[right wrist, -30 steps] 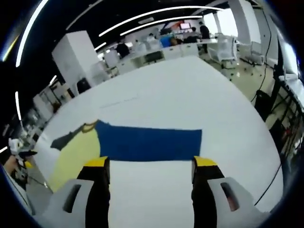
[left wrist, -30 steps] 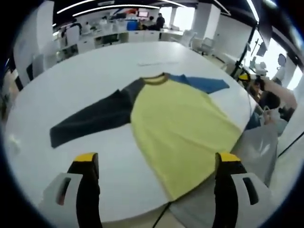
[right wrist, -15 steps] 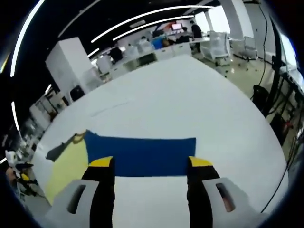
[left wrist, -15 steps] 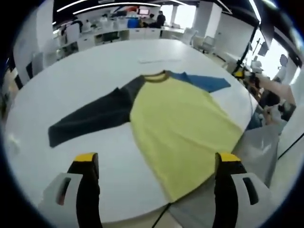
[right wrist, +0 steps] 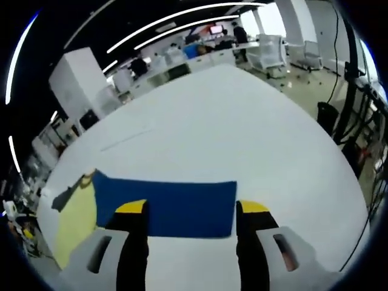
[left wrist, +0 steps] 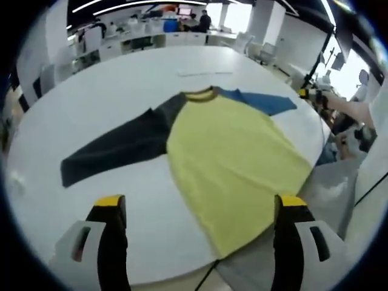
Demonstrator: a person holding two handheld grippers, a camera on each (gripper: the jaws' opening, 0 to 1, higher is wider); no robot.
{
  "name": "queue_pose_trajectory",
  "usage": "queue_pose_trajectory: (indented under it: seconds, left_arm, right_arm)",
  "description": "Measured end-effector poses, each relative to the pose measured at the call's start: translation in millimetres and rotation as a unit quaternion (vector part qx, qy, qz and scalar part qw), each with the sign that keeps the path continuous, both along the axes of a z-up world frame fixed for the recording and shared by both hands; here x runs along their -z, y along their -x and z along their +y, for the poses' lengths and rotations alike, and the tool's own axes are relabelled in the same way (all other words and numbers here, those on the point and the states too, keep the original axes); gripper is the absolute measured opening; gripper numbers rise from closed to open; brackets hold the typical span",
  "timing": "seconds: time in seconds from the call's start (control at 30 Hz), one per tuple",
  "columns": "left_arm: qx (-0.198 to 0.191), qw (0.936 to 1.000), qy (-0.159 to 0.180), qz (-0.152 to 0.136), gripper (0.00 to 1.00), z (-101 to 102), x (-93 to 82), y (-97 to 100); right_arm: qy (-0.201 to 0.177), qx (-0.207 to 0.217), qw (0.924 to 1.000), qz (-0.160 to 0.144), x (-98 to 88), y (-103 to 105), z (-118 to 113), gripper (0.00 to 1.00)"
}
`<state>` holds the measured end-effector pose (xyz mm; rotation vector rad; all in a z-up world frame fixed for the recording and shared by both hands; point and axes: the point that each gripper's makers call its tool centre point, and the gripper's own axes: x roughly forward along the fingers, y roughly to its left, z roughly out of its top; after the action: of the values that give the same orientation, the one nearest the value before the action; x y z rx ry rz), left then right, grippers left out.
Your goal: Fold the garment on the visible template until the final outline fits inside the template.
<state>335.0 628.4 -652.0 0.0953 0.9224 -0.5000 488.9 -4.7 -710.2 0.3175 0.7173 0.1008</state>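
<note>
A long-sleeved shirt (left wrist: 233,157) lies spread flat on the white round table (left wrist: 115,91), its yellow body reaching the table's near edge, its dark grey sleeve (left wrist: 118,145) and blue sleeve (right wrist: 167,207) stretched out to opposite sides. The left claw (left wrist: 197,206) hangs released above the hem. The right claw (right wrist: 191,209) is released too, just above the blue sleeve's cuff.

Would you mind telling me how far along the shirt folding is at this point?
Nothing is folded yet: the shirt lies flat on the white table, grey sleeve and blue sleeve both spread out. The right tool hangs open over the blue sleeve's cuff; the left tool is open near the hem. All folds remain.
</note>
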Motion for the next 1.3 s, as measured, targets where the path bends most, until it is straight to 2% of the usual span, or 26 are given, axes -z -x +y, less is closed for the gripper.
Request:
queue_pose_trajectory:
  seconds: [0.3, 0.63, 0.8, 1.07, 1.3]
  left_arm:
    - [0.0, 0.9999, -0.005, 0.01, 0.98, 0.6, 3.8, 0.1]
    - [0.005, 0.9998, -0.007, 0.015, 0.98, -2.8, 4.0, -2.6]
    - [0.002, 0.9999, 0.002, 0.016, 0.98, -5.9, 3.8, -5.8]
    - [0.008, 0.9998, 0.0, 0.02, 0.98, -9.9, 5.0, -9.8]
    - [-0.001, 0.9997, 0.015, 0.02, 0.97, -11.6, 3.7, -11.9]
  right_arm:
    - [0.003, 0.007, 1.0, 0.002, 11.3, -12.8, -6.9, 0.52]
    - [0.032, 0.004, 0.9992, 0.025, 30.9, -18.4, -12.1, 0.44]
    - [0.04, 0.019, 0.9987, 0.026, 35.2, -22.9, -22.1, 0.36]
    - [0.055, 0.022, 0.9977, 0.032, 43.1, -32.2, -28.3, 0.31]
    - [0.077, 0.013, 0.9958, 0.048, 52.0, -34.9, -28.2, 0.28]
